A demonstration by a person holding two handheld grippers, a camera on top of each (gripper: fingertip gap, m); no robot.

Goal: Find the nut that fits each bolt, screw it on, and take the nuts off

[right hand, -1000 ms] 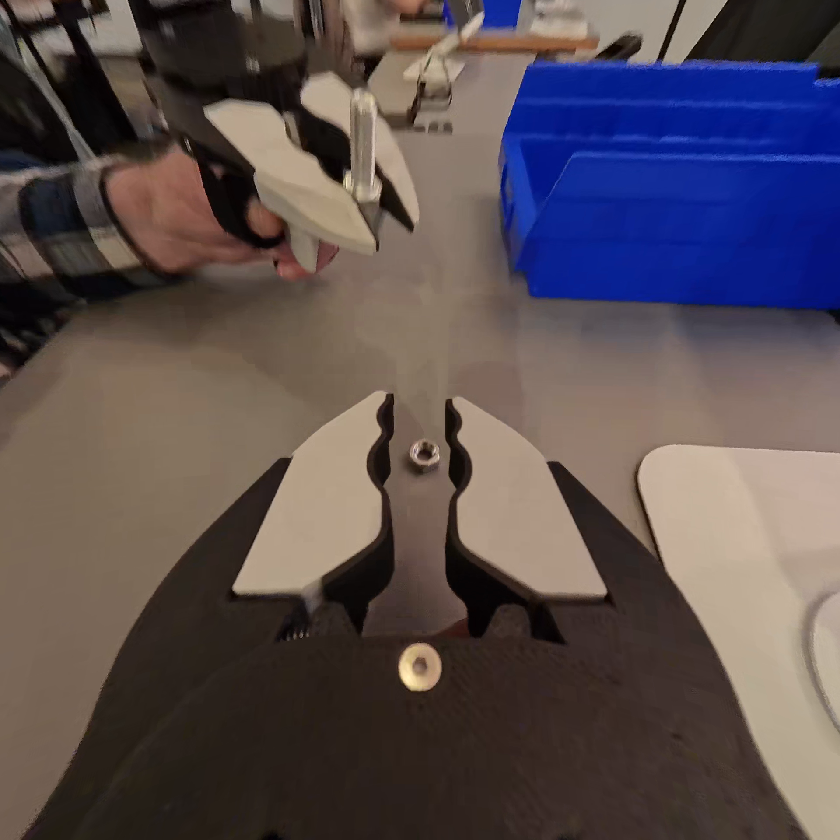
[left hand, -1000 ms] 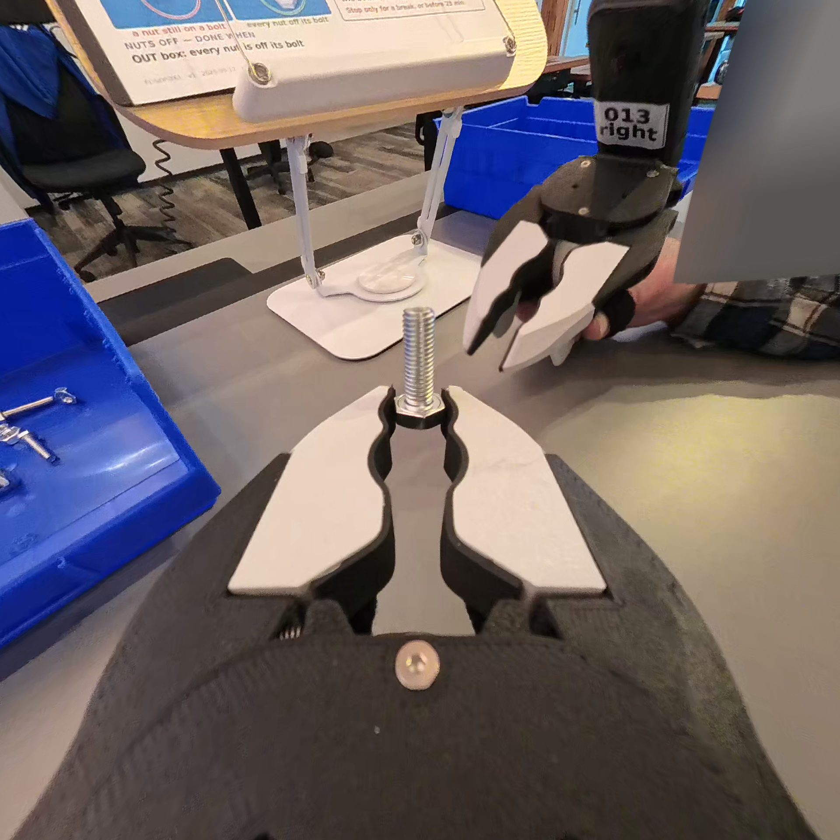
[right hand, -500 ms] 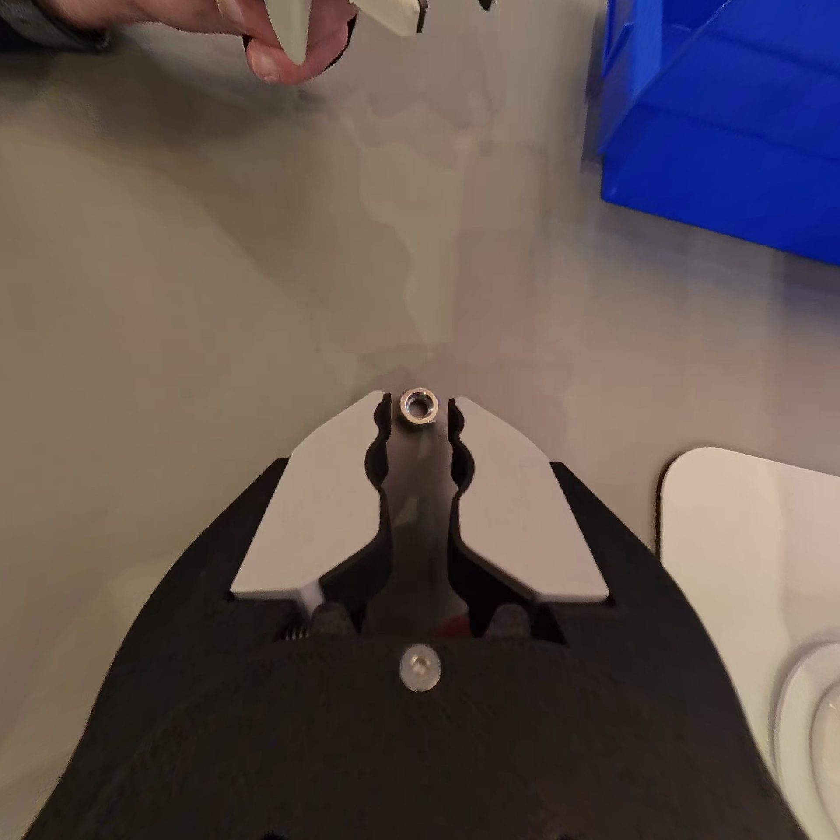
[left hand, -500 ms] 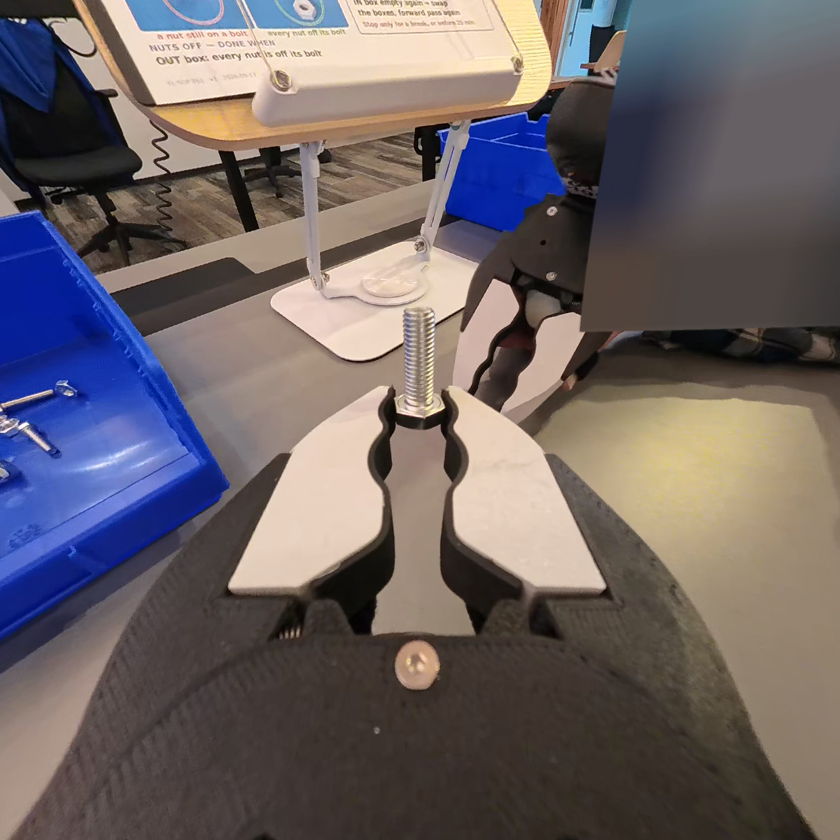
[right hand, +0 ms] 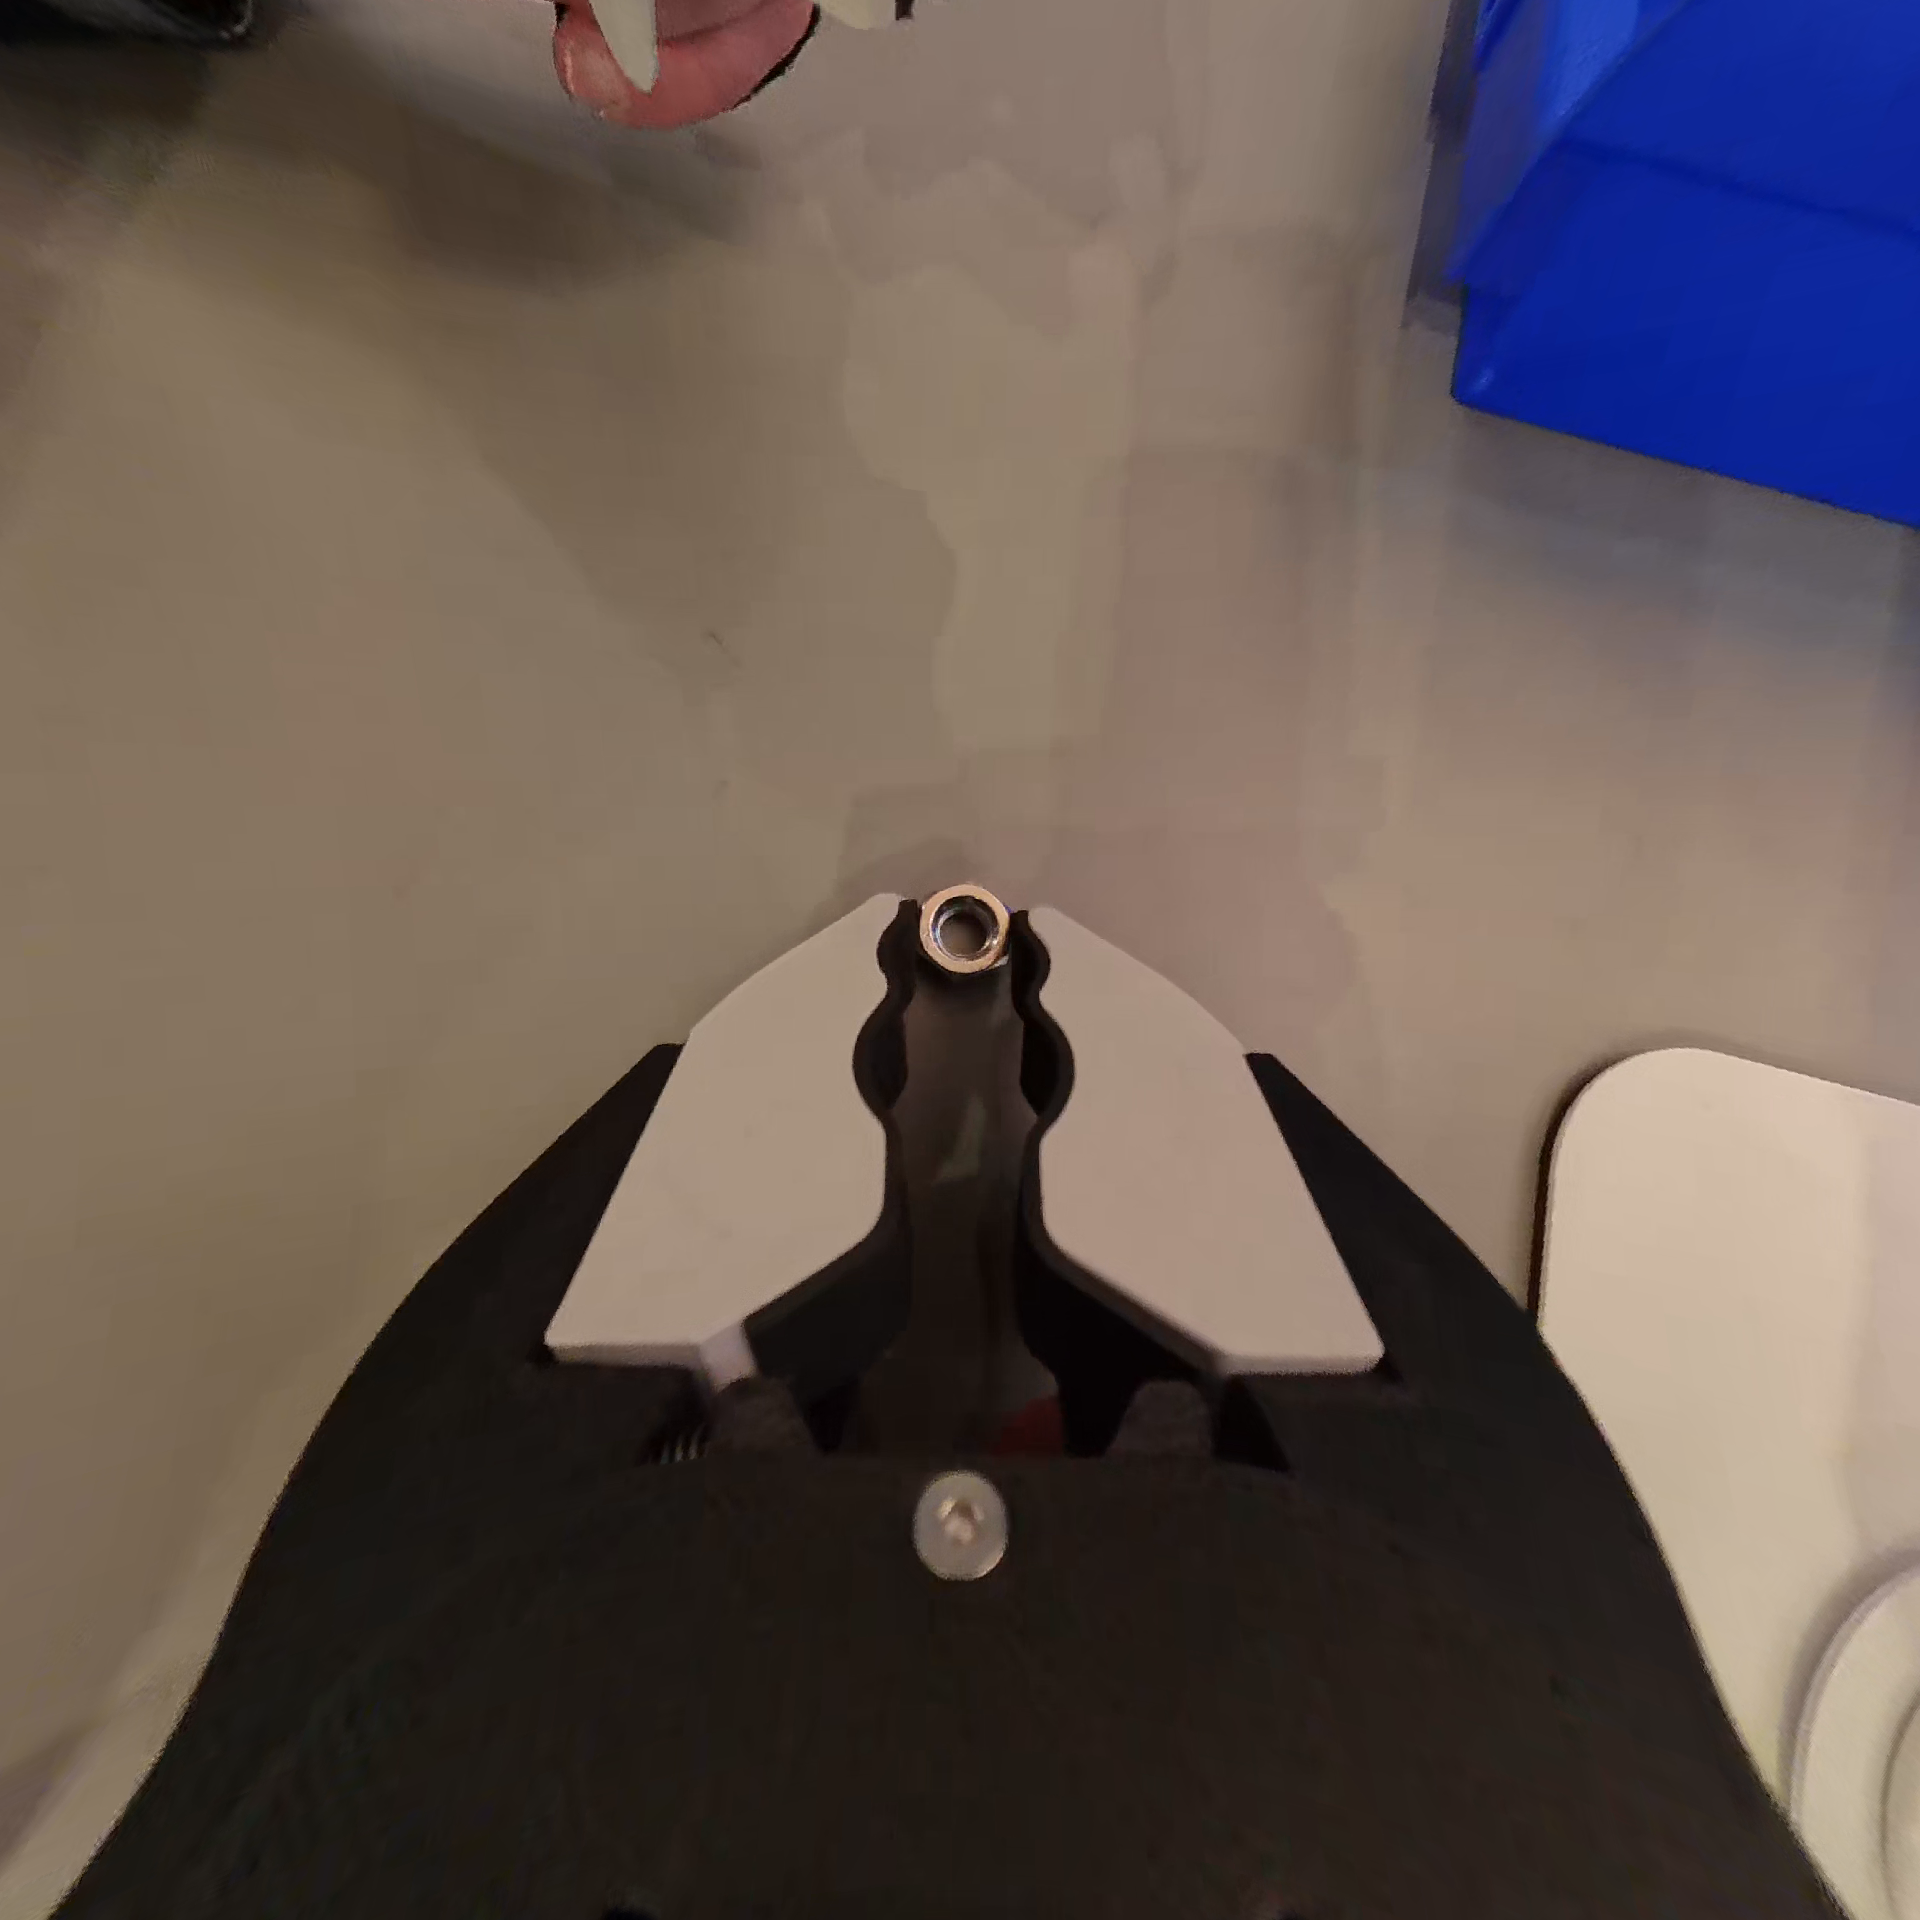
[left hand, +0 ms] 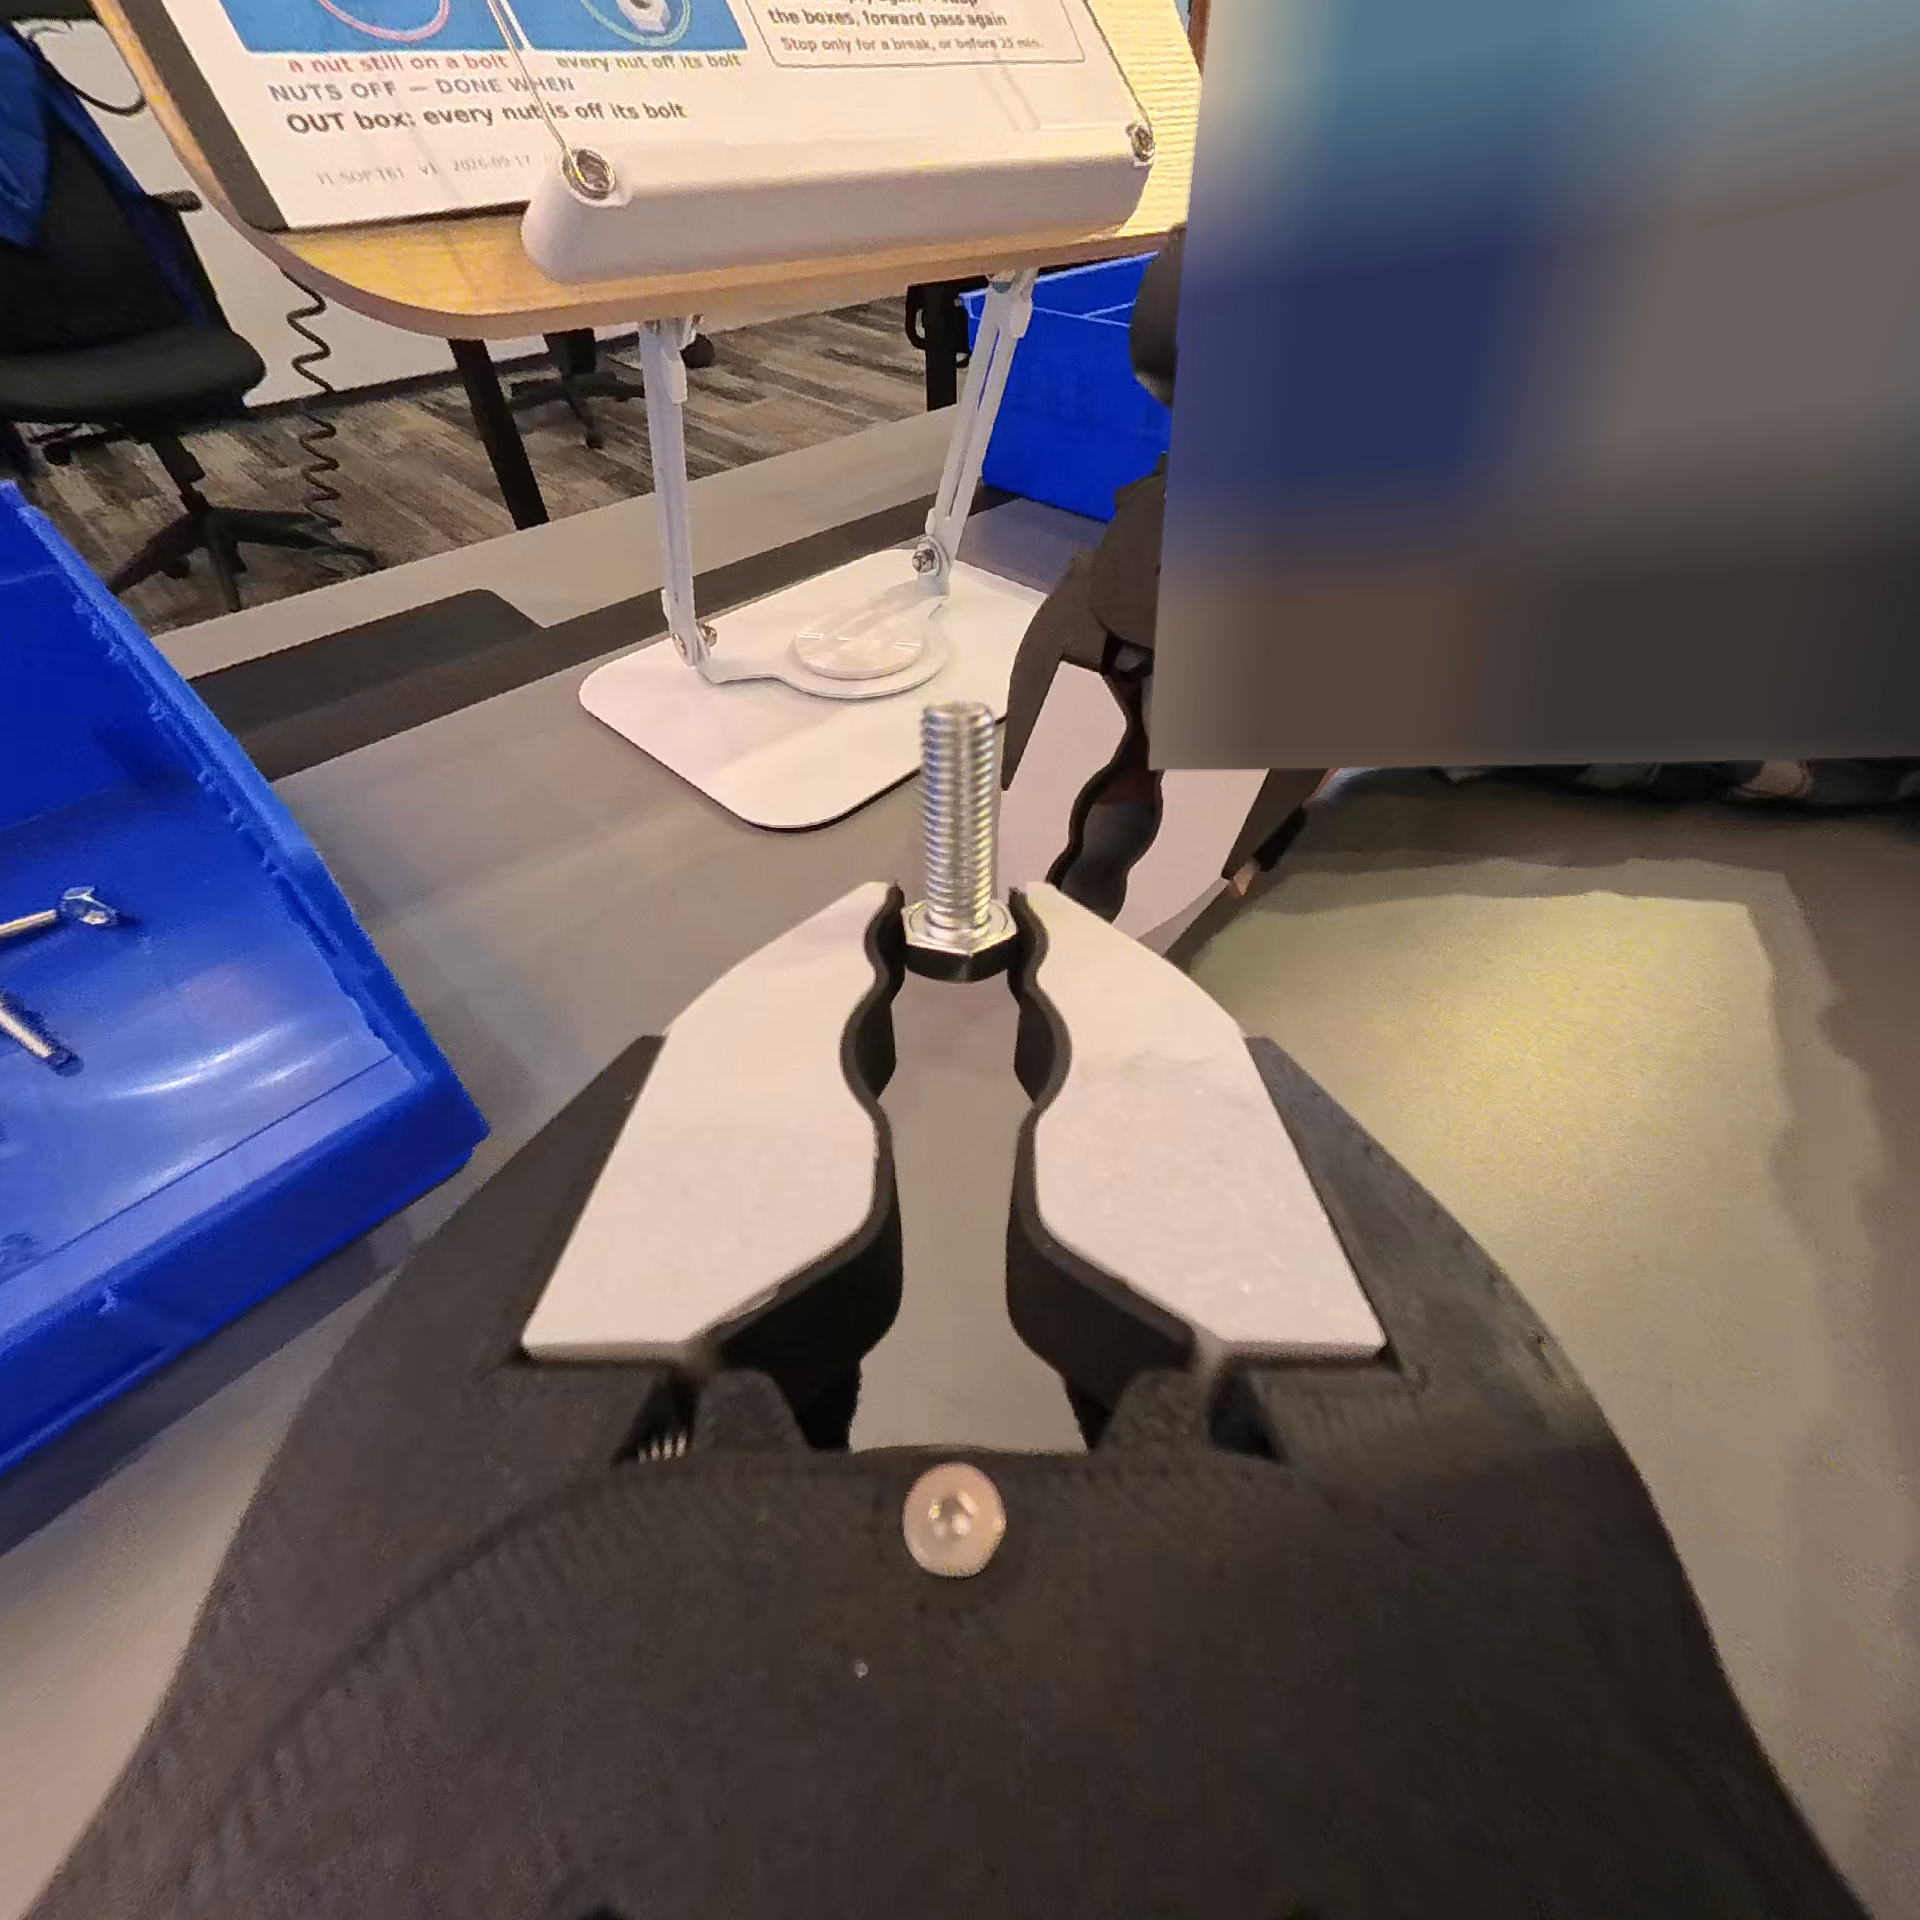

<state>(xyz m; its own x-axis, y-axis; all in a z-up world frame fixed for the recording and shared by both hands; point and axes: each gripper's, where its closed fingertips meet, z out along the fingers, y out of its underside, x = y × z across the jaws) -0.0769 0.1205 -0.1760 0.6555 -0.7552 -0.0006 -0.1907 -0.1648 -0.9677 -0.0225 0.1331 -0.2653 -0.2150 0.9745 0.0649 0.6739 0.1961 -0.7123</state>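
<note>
In the left wrist view my left gripper (left hand: 958,920) is shut on the hex head of a silver bolt (left hand: 958,810), which stands upright with its thread pointing up above the grey table (left hand: 1455,1091). My right gripper shows behind it (left hand: 1132,821), pointing down at the table, its upper part hidden by a blurred patch. In the right wrist view my right gripper (right hand: 966,935) looks straight down at the table, and its fingertips press on both sides of a silver hex nut (right hand: 930,930) lying flat. A fingertip of the left gripper (right hand: 636,47) and a person's finger show at the top edge.
A blue bin (left hand: 208,1039) with several small bolts (left hand: 62,914) stands at the left. Another blue bin (right hand: 1714,260) stands at the far right. A white stand base (left hand: 790,738) carrying an instruction board sits behind the bolt; the base also shows in the right wrist view (right hand: 1714,1299). Tip to tip, the grippers are about 11 cm apart.
My right gripper tipped down over the nut on the table, lowered around it and closed its fingers on it. My left gripper kept hold of the bolt and barely moved.
</note>
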